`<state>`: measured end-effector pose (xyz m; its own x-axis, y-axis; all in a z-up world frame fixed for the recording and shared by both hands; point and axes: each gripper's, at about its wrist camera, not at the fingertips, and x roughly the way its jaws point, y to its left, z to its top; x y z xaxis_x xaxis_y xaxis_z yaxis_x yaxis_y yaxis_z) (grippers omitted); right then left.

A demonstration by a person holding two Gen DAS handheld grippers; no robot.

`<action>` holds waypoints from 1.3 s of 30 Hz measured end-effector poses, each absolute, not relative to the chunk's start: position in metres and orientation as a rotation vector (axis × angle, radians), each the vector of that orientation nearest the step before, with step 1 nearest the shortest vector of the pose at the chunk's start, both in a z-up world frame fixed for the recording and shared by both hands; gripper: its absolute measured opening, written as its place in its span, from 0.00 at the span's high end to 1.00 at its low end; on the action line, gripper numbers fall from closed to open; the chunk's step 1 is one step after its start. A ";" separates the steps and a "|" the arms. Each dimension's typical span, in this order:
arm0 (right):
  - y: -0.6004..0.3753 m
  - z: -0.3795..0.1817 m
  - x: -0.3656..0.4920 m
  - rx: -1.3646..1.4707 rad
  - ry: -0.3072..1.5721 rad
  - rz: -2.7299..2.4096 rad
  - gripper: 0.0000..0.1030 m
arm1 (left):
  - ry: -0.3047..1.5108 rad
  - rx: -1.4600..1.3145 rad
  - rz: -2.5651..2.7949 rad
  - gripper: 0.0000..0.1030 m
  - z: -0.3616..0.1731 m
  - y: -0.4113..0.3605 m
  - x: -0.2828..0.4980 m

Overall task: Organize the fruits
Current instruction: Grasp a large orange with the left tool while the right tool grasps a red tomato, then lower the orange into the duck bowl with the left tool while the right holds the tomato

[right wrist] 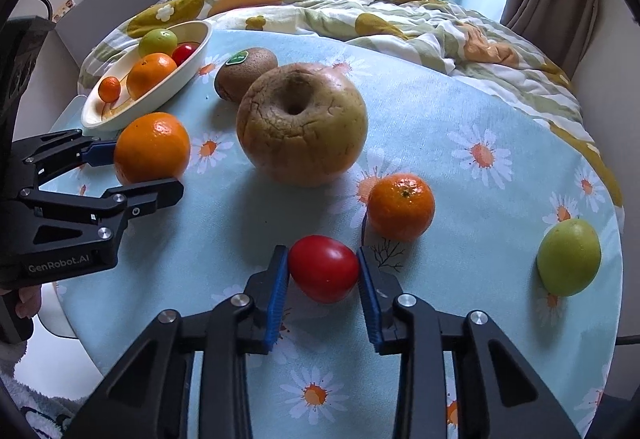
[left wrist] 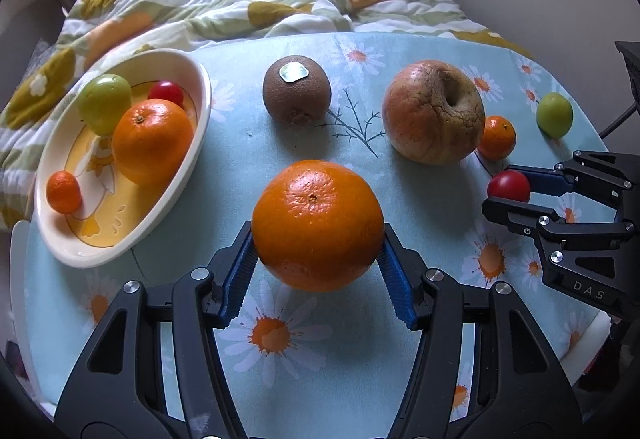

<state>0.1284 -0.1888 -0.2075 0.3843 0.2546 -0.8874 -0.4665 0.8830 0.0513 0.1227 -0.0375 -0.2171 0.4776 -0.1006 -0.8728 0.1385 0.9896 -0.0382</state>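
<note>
Left wrist view: our left gripper (left wrist: 318, 259) jaws grasp orange (left wrist: 318, 225); dish (left wrist: 192, 143) lies up-left, near. Right gripper (right wrist: 323, 277) jaws clenched on tomato (right wrist: 323, 267), farther from dish across surface (right wrist: 460, 199).

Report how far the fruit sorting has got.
Done: four fruits lie in the dish. In hand: left gripper holds an orange; right gripper is shut on a tomato. Left on the table: kiwi, apple, mandarin, green fruit.
</note>
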 end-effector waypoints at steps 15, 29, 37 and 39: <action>-0.167 -0.143 0.117 -0.205 1.017 0.468 0.70 | 0.969 -0.008 -0.126 0.37 -0.144 -0.002 0.103; -0.088 -0.103 0.128 -0.163 0.974 0.486 0.70 | 0.919 -0.018 -0.124 0.37 -0.106 0.081 0.111; -0.028 -0.104 0.150 -0.134 0.975 0.493 0.70 | 0.921 -0.002 -0.142 0.37 -0.110 0.138 0.135; -0.016 -0.107 0.156 -0.124 0.977 0.490 0.70 | 0.926 0.003 -0.149 0.37 -0.115 0.151 0.143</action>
<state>0.1556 -0.0159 -0.1071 0.4603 0.3418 -0.8193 -0.4517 0.8847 0.1153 0.1431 0.1514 -0.1153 0.5919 -0.1266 -0.7960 0.1295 0.9897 -0.0611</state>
